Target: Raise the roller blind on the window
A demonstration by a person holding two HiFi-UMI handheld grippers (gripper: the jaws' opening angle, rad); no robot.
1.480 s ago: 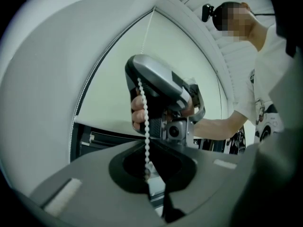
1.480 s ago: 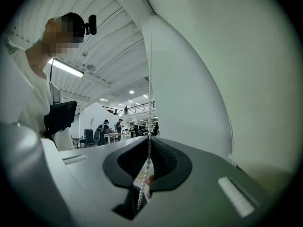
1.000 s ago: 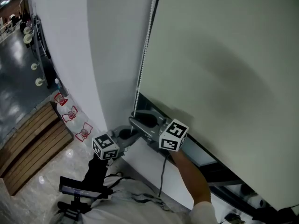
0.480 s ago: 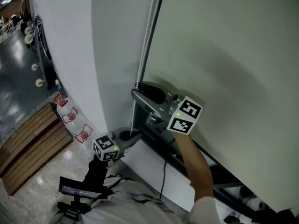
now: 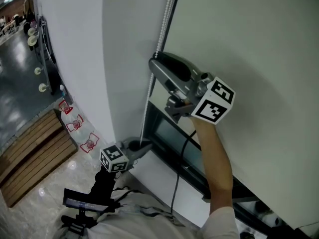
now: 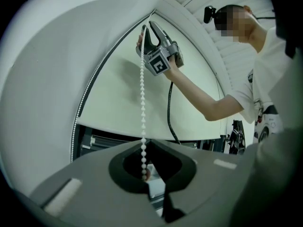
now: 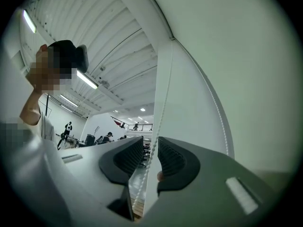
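Observation:
The pale roller blind [image 5: 249,44] hangs over the window, and its white bead chain [image 5: 149,91] runs down its left edge. My right gripper [image 5: 155,63] is raised high beside the blind and points up along the chain. In the right gripper view the chain [image 7: 163,93] runs through the gap between the ribbed pads [image 7: 130,157] without being pressed. These jaws [image 7: 150,145] have just been closing and still stand open. Low down by the sill, my left gripper [image 5: 147,144] is shut on the chain [image 6: 142,89], which stretches up to the right gripper [image 6: 147,30].
A dark window frame [image 5: 174,133] and glass show below the blind's bottom edge, above a white sill [image 5: 154,176]. A white wall [image 5: 75,59] stands left of the chain. A black cable [image 5: 177,173] hangs from the right gripper. Wooden planks [image 5: 30,153] lie far below.
My right gripper has risen along the bead chain, from beside the left gripper at the blind's bottom edge to well above it. The left gripper has stayed in place.

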